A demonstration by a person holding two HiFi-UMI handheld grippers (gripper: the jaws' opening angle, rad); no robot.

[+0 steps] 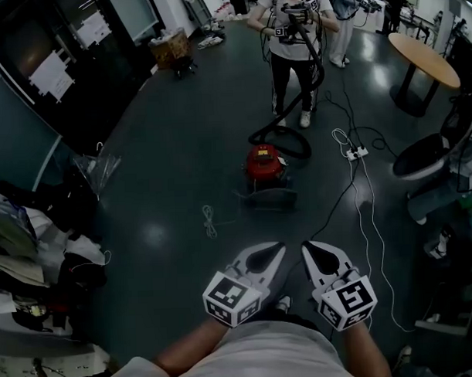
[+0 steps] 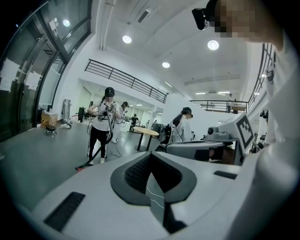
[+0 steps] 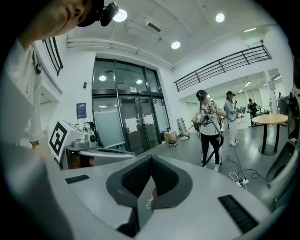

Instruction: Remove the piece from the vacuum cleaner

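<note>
A red canister vacuum cleaner point(image 1: 264, 161) stands on the dark floor ahead of me, with a dark nozzle piece point(image 1: 269, 197) lying just in front of it. Its black hose point(image 1: 291, 116) loops up to a person point(image 1: 292, 35) who holds the far end. That person also shows in the left gripper view point(image 2: 102, 124) and the right gripper view point(image 3: 209, 127). My left gripper point(image 1: 275, 252) point(image 2: 150, 158) and right gripper point(image 1: 309, 251) point(image 3: 151, 161) are held side by side near my body, well short of the vacuum. Both are shut with nothing in them.
A white cord point(image 1: 210, 221) lies on the floor to the left of the vacuum. A power strip point(image 1: 354, 152) and a long white cable run on the right. A round wooden table point(image 1: 423, 57) and a chair point(image 1: 432, 154) stand at right, with piled clutter point(image 1: 29, 253) at left.
</note>
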